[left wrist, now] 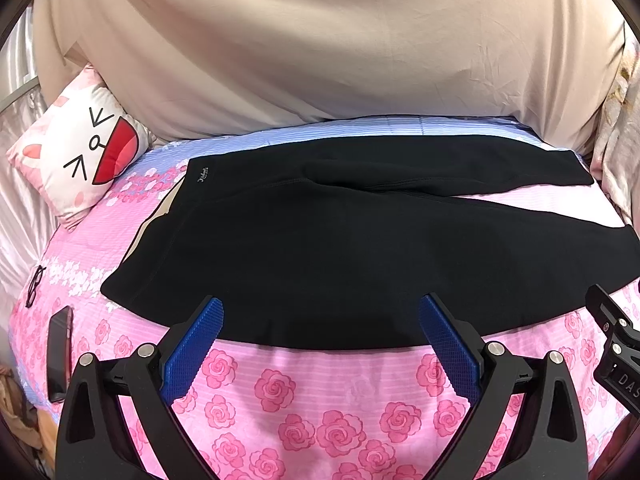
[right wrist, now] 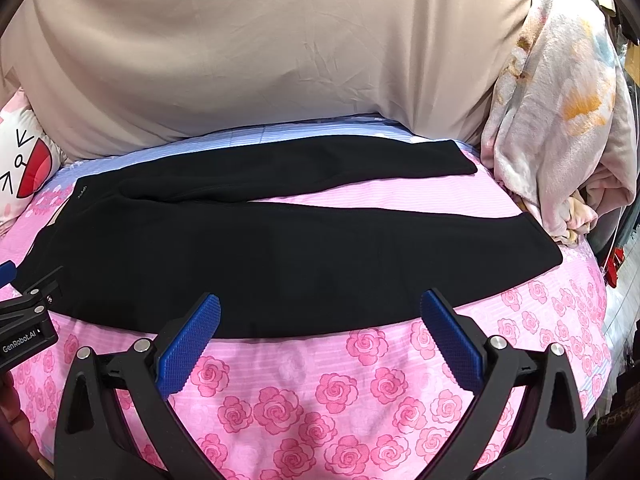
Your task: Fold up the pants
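Both grippers stand wide open and hold nothing: the left gripper (left wrist: 320, 320) and the right gripper (right wrist: 320, 316) each hover at the near edge of the pants (left wrist: 360, 248), side by side.

On the bed (left wrist: 320, 400), with its pink rose sheet, the black pants lie flat and crosswise. The waistband (left wrist: 192, 184) is at the left and the two legs run to the right. The far leg (right wrist: 320, 164) and the near leg (right wrist: 360, 248) are spread apart, with a wedge of sheet showing between them.

I judge the first step is to lay one leg over the other. To do it well, each gripper should pinch the near edge of the near leg, one close to the waist and one close to the hem (right wrist: 544, 256). They should lift together and carry the cloth evenly, so the edges meet and no wrinkle forms.

A phone (left wrist: 60, 352) and glasses (left wrist: 35, 286) lie at the left, clear of the fold.
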The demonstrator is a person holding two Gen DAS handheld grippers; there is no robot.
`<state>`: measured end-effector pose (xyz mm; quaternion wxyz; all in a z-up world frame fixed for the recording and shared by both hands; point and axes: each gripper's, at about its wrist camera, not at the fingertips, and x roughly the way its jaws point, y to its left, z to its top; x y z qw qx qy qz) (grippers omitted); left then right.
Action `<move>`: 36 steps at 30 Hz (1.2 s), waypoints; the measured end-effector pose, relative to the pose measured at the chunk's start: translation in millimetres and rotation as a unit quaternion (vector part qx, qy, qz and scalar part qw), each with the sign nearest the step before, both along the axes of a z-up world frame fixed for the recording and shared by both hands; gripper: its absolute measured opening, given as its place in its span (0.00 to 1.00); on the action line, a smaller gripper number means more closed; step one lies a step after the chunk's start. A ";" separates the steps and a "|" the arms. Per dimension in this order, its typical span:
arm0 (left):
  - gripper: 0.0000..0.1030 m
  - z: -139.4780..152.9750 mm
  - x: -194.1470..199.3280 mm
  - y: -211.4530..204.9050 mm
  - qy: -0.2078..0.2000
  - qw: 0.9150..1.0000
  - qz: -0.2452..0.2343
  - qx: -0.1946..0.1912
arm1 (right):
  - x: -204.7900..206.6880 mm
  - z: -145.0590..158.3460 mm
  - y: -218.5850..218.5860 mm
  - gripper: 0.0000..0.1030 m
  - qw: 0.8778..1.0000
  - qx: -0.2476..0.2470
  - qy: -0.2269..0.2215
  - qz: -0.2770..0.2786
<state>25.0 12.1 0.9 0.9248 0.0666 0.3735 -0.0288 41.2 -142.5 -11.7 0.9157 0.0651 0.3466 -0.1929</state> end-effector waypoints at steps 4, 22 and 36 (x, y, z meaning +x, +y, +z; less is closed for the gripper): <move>0.94 0.1 -0.3 0.7 0.001 1.000 -0.001 0.000 | -0.3 -0.4 -0.1 0.95 1.000 0.000 0.001 0.001; 0.94 0.2 3.1 -4.0 0.004 1.000 -0.001 0.004 | 0.3 -1.8 -0.4 0.95 1.000 0.002 0.003 0.000; 0.94 -2.7 53.7 14.8 0.003 1.000 -0.001 -0.023 | 29.0 -2.7 -103.6 0.95 0.996 0.079 -0.047 0.004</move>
